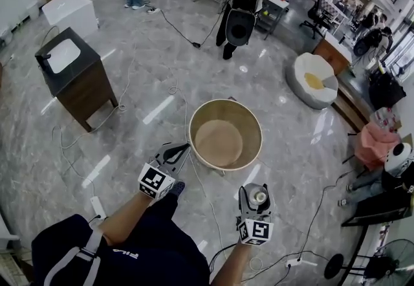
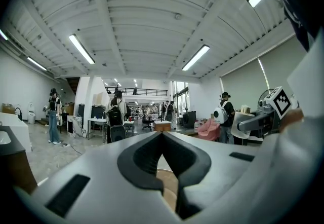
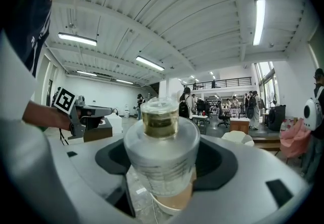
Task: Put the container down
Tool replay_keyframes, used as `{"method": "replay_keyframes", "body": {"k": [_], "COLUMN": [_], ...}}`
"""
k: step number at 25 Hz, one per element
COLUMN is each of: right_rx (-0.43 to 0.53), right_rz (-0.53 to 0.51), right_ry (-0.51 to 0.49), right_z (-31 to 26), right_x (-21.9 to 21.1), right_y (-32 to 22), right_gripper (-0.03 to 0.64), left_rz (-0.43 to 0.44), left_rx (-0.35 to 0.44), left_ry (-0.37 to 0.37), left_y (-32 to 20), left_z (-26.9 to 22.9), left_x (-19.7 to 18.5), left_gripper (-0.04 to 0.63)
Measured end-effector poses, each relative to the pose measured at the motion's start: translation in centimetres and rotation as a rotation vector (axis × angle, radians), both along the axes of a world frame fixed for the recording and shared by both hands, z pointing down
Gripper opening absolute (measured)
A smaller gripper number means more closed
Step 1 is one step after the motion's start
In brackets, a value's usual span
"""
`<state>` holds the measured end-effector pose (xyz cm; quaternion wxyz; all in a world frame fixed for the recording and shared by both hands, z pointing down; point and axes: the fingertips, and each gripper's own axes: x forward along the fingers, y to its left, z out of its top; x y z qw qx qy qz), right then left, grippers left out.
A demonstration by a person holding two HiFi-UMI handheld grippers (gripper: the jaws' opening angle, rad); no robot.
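Marble floor (image 1: 129,123) below: right gripper (image 1: 254,199) pinches container (image 3: 161,152) cap-up along jaws; left gripper (image 2: 162,134) pressed together.

**Tub ahead, cabinet off to the left**

A round tub (image 1: 193,142) stood on the floor (image 1: 142,52) straight ahead of the person. The left gripper (image 1: 184,147) hung just beside the tub's near left rim. The right gripper (image 1: 253,193) was nearer the person and to the right, with a bottle (image 3: 161,152) between its jaws. Well left of the tub stood a cabinet (image 1: 87,94) with a sink (image 1: 63,56) in its top. A cushioned seat (image 1: 312,79) lay behind the tub to the right.
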<state>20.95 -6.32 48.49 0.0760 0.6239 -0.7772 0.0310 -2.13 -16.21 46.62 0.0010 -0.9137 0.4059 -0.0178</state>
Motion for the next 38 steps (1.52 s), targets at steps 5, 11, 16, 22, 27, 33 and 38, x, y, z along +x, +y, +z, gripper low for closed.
{"method": "replay_keyframes", "body": {"k": [5,11,16,22,27,33,38], "right_rx": [-0.012,-0.020,-0.001,0.013,0.023,0.023,0.027], "right_rz": [0.024,0.059,0.068,0.094,0.128,0.155,0.163], "right_ry": [-0.006,0.005,0.014,0.007,0.000,0.002,-0.002], "right_z": [-0.8,-1.9,-3.0,-3.1,-3.6,-3.2,-3.1], "right_x": [1.6,3.3,2.6,2.7,2.9,4.2,5.7], "right_y": [-4.3,-9.7,-14.1,-18.8,-21.6,-23.2,-24.0], "right_gripper": [0.341,0.341,0.341,0.342,0.341,0.341,0.341], "left_rz": [0.018,0.050,0.066,0.099,0.143,0.183,0.197], "left_rx": [-0.002,-0.007,0.012,0.028,0.043,0.038,0.034], "left_ry": [0.001,0.007,0.024,0.021,0.009,0.003,-0.006], "left_y": [-4.5,-10.7,-15.2,-20.7,-23.7,-25.5,-26.4], "left_z": [-0.7,-1.7,-3.2,-3.4,-4.2,-3.8,-3.5], "left_x": [1.9,3.9,3.4,4.1,4.7,6.8,8.6], "left_gripper": [0.025,0.025,0.025,0.025,0.025,0.025,0.025]}}
